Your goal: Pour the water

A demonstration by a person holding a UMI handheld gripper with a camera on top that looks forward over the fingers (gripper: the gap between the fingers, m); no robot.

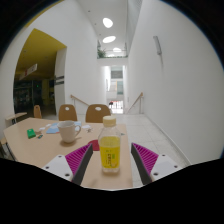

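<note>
Between the two fingers of the gripper (109, 160), a small clear bottle (110, 148) of yellow liquid with a white cap, upright on a pale wooden table (45, 145); magenta pads (80, 157) close at either side of bottle, contact not discernible, grip impossible to judge. Beyond the left finger, a white cup (69, 131) on the same table, with small green and blue items (35, 131) farther off. Behind the table, two wooden chairs (97, 113). Farther ahead, white walls, a bright corridor and round ceiling lights.
</note>
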